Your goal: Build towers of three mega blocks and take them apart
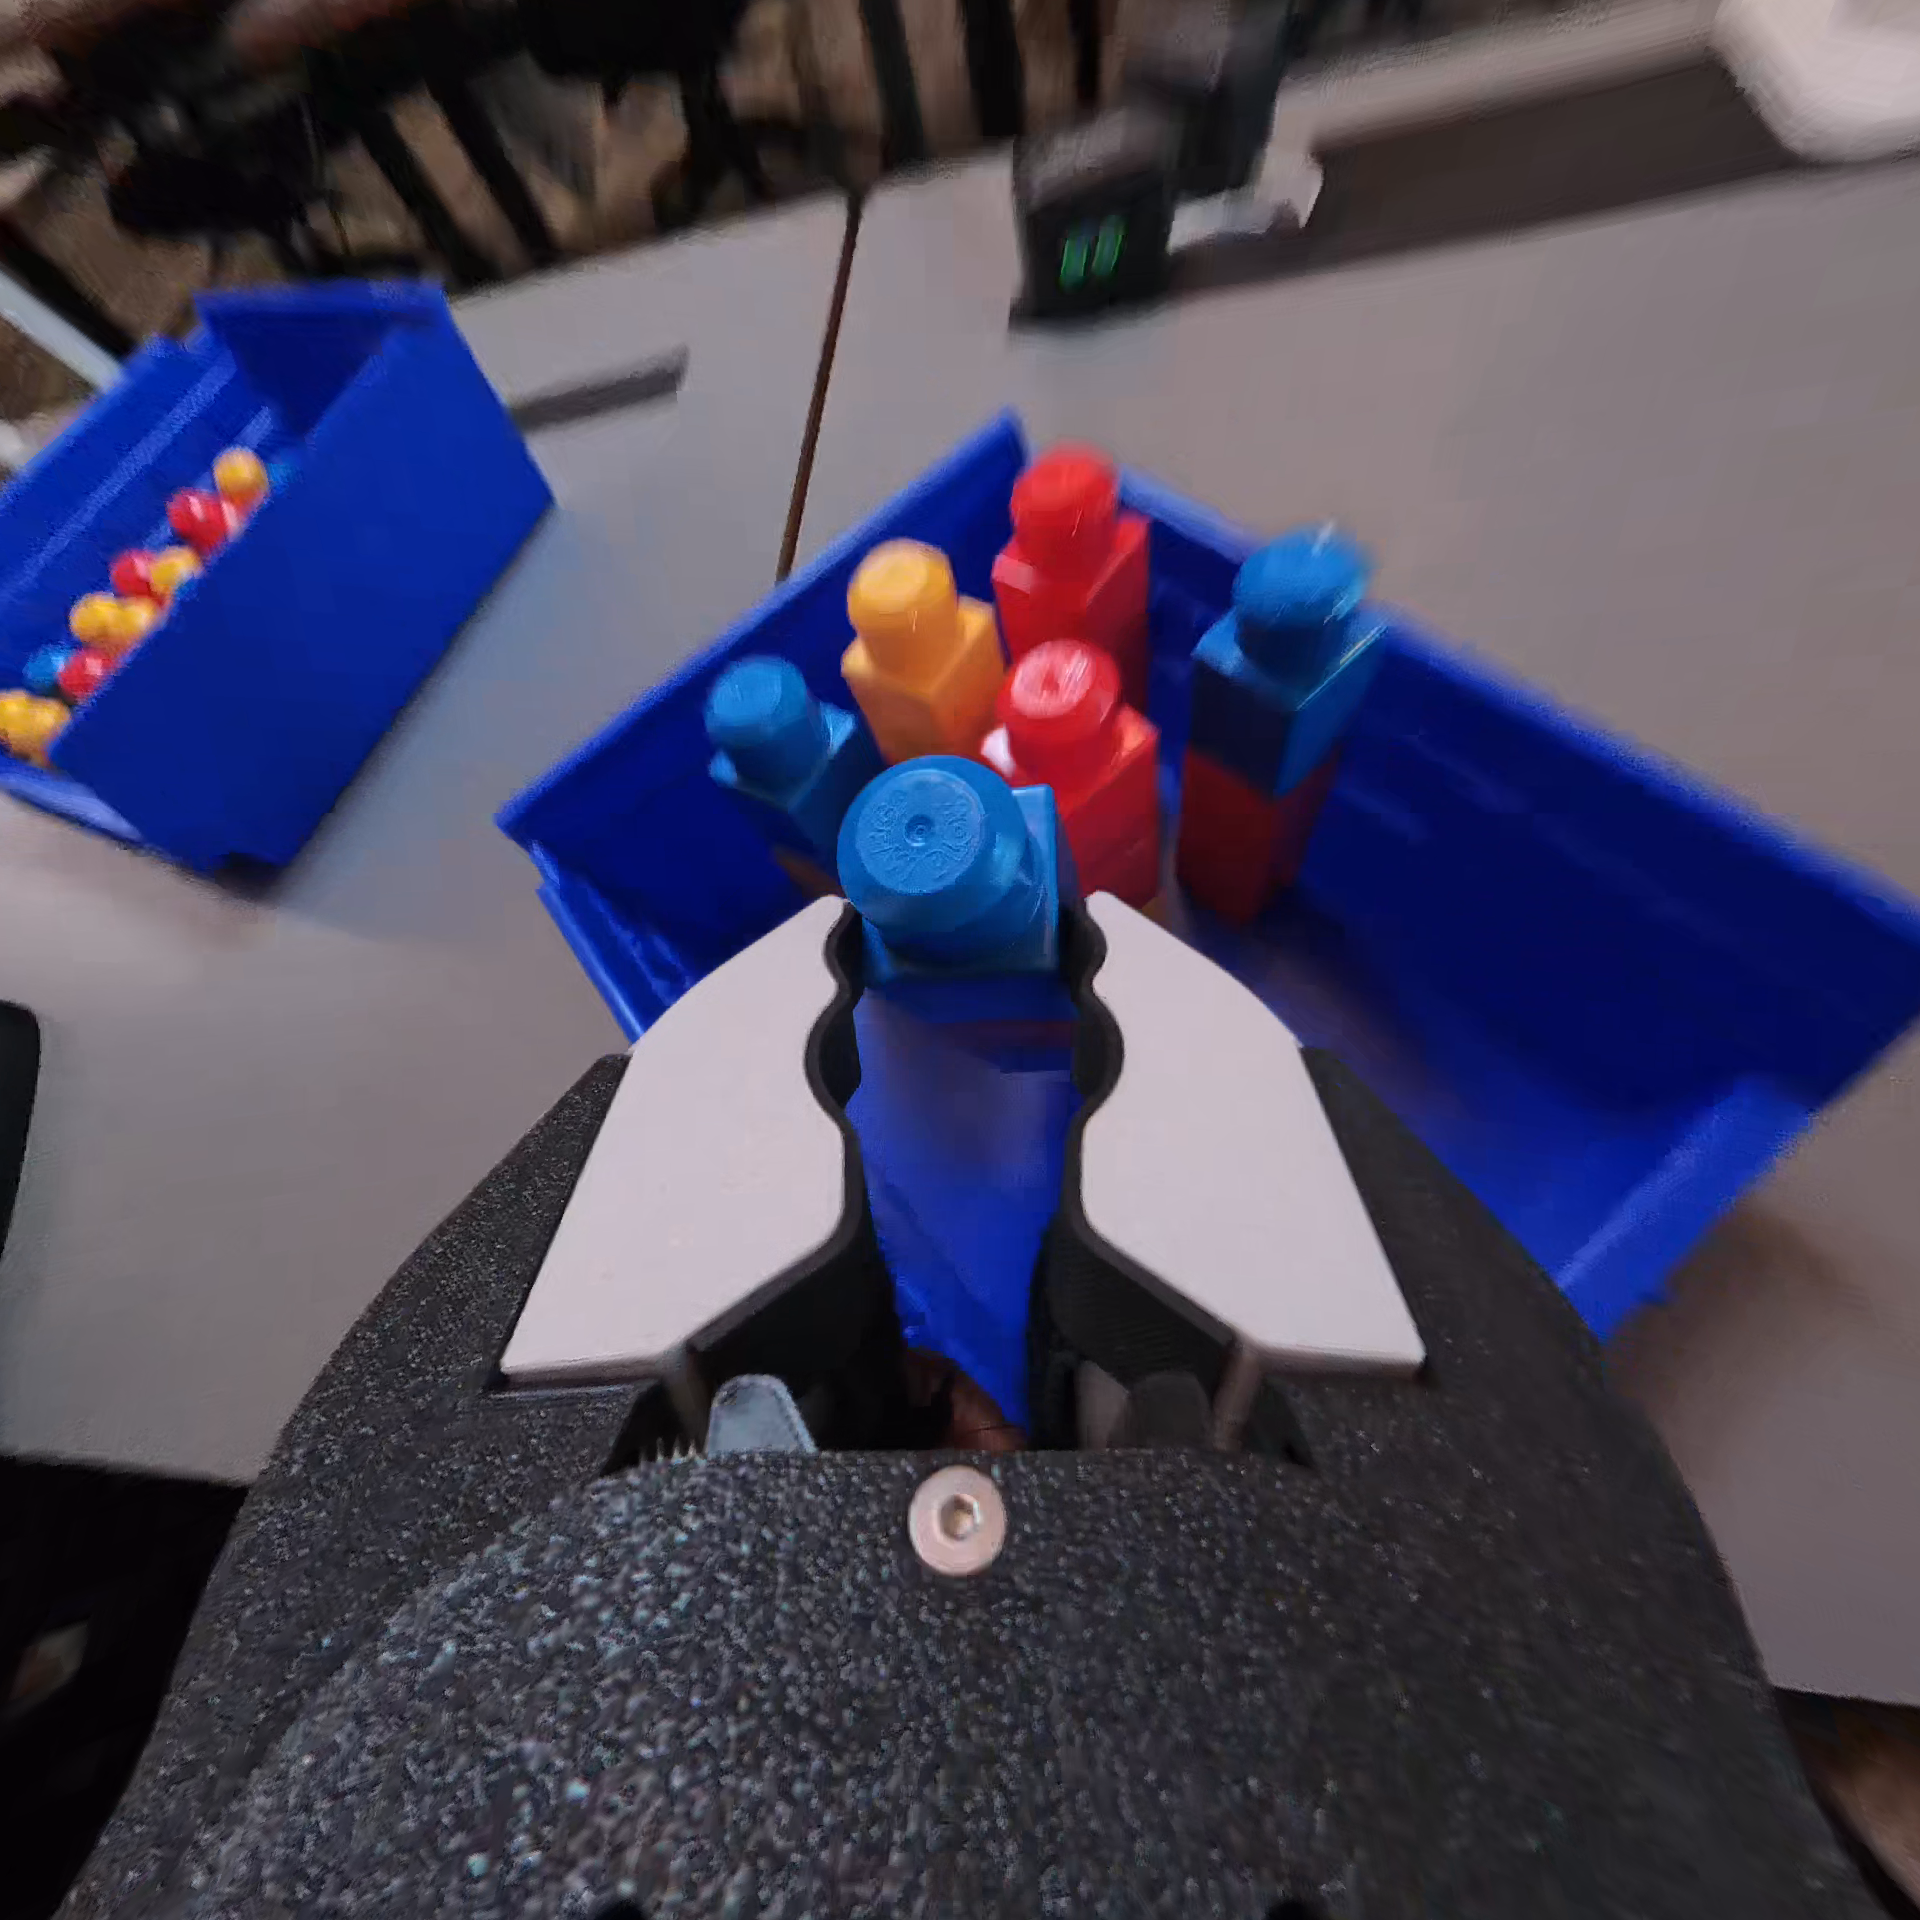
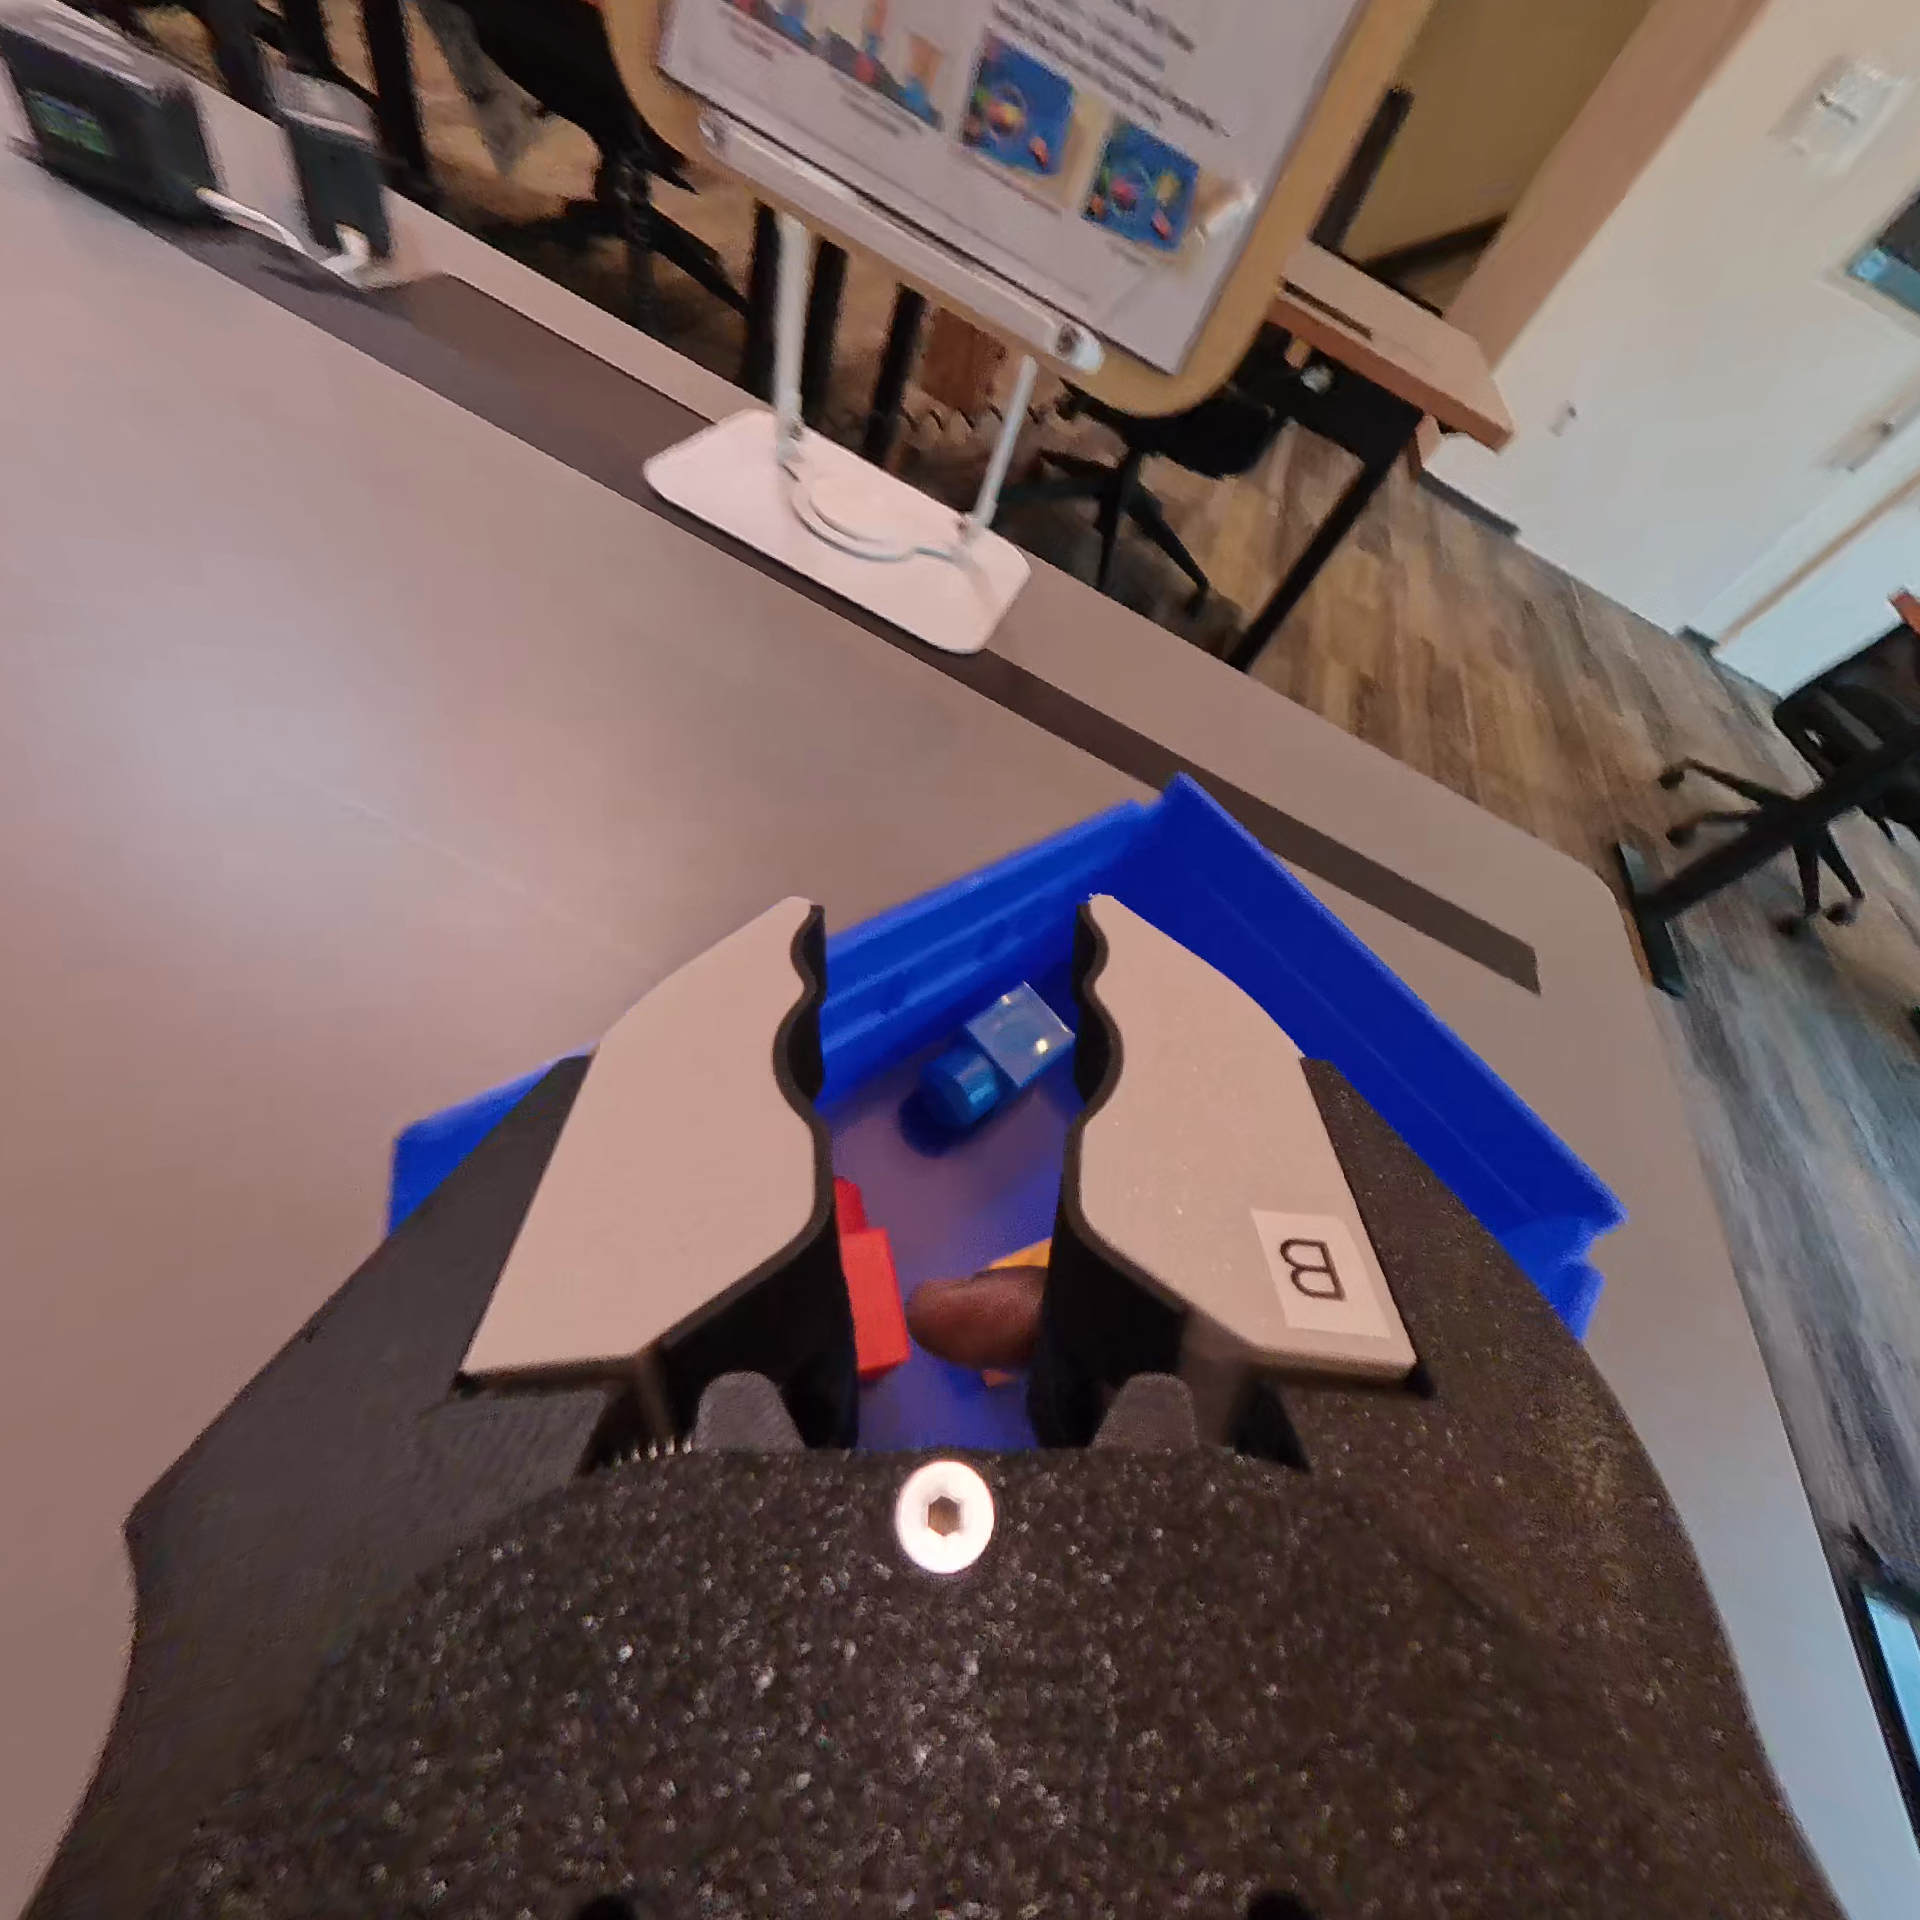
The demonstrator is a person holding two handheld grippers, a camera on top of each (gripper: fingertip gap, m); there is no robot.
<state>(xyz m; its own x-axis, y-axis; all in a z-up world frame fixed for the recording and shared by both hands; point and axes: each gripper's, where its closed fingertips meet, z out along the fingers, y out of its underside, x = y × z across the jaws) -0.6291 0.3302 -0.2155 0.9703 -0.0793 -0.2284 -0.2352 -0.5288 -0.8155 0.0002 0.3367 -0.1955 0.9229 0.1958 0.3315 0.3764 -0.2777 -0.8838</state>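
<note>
In the left wrist view my left gripper (image 1: 961, 914) is shut on the blue top block (image 1: 935, 842) of a tower, and both pads press on its square body. A sliver of red shows under that block. The tower stands in a blue bin (image 1: 1558, 935) among several other towers, topped orange (image 1: 914, 644), red (image 1: 1070, 551), red (image 1: 1081, 727), blue (image 1: 779, 727) and blue over red (image 1: 1278, 675). In the right wrist view my right gripper (image 2: 948, 925) is open and empty above another blue bin (image 2: 1299, 935). That bin holds a loose blue block (image 2: 997, 1060), a red block (image 2: 873, 1288) and an orange piece (image 2: 1023, 1257).
A third blue bin (image 1: 312, 582) with several red, yellow and blue blocks stands at the far left on the grey table (image 1: 1507, 468). A black device (image 1: 1101, 229) sits at the table's back. A sign on a white stand (image 2: 831, 499) stands near the far edge.
</note>
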